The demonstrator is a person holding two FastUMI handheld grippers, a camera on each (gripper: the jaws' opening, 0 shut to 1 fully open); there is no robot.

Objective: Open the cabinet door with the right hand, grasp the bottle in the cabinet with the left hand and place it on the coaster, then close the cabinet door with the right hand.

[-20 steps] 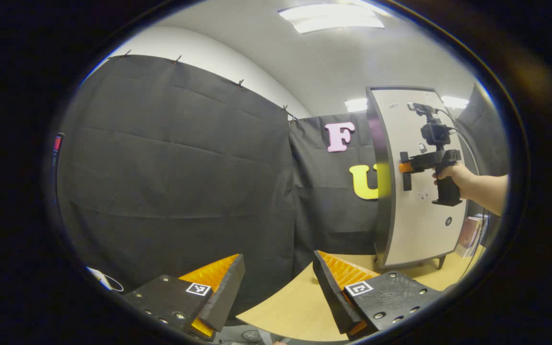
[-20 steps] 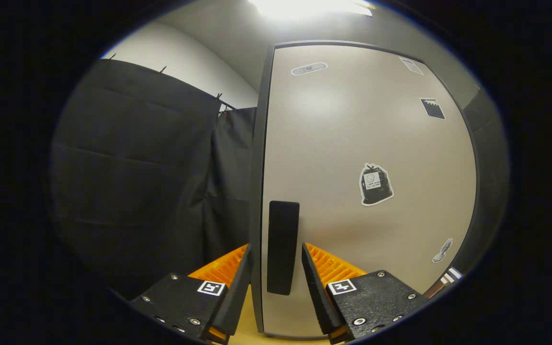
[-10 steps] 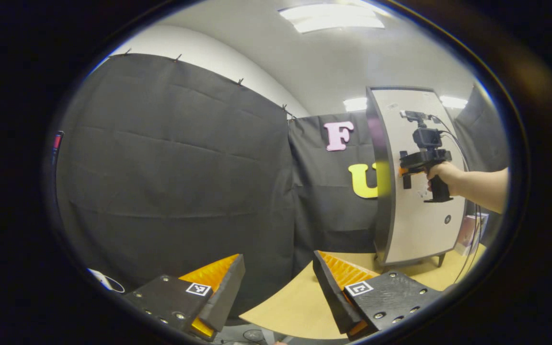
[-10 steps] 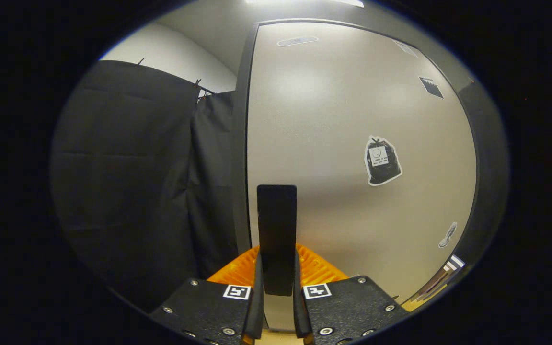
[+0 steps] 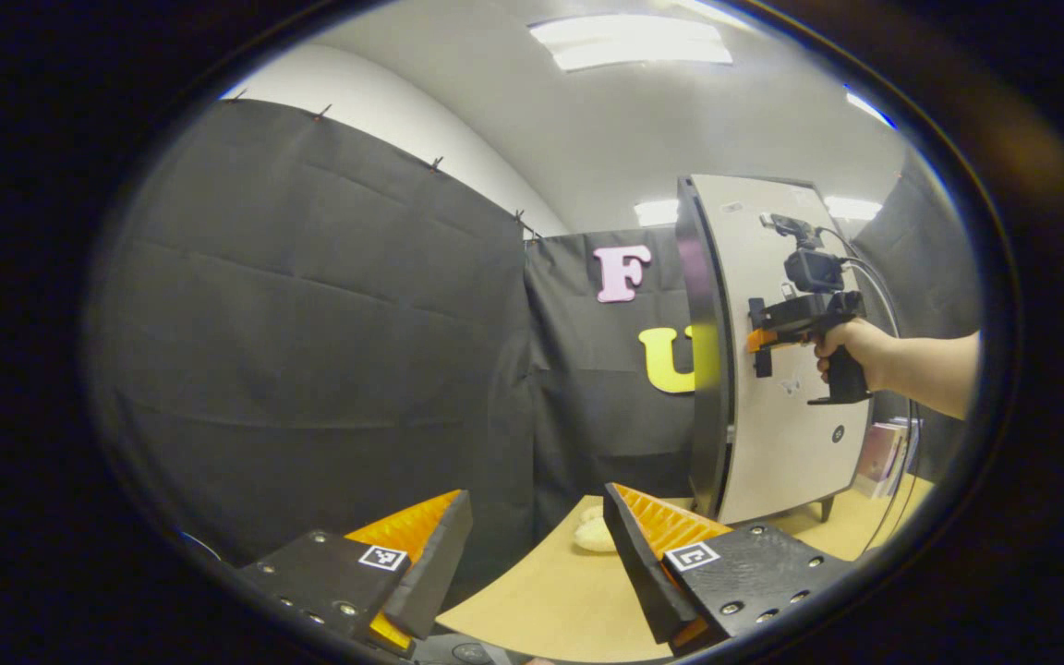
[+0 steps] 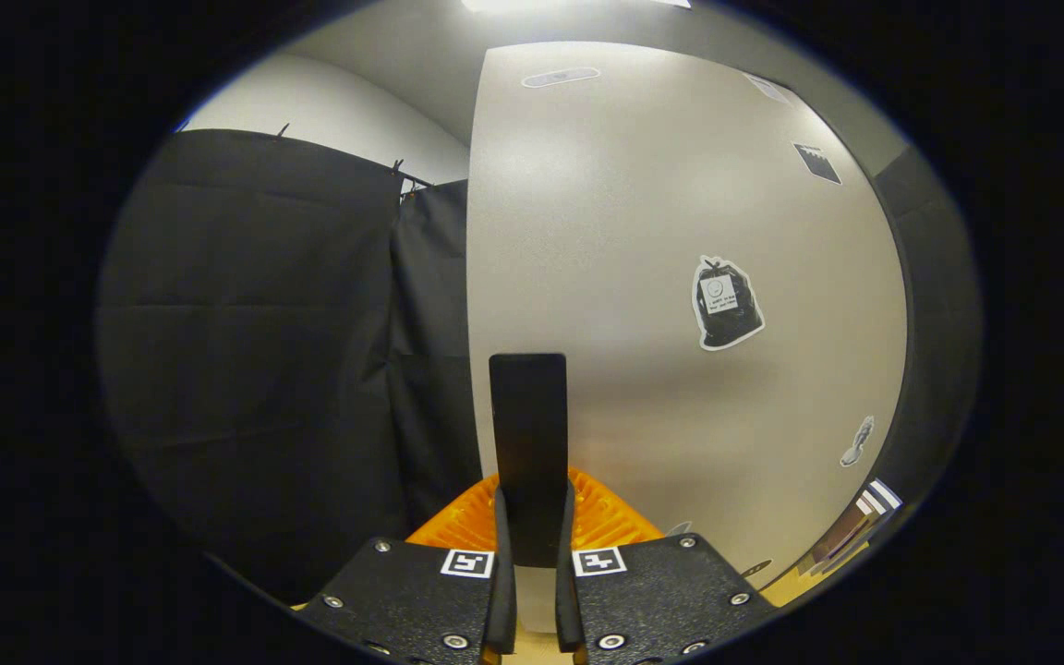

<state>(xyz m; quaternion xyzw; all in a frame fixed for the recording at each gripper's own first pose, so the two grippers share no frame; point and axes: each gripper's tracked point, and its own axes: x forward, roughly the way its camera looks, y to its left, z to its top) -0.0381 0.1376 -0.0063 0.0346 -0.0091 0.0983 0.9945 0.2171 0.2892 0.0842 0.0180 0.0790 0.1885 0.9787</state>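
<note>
Both right claw (image 6: 528, 591) fingers pinch the door handle (image 6: 527, 434) (upright).

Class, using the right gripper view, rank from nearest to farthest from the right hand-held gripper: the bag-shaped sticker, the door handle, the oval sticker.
1. Door handle, clamped between its fingers.
2. Bag-shaped sticker, mid-door, right.
3. Oval sticker, door's top.
</note>
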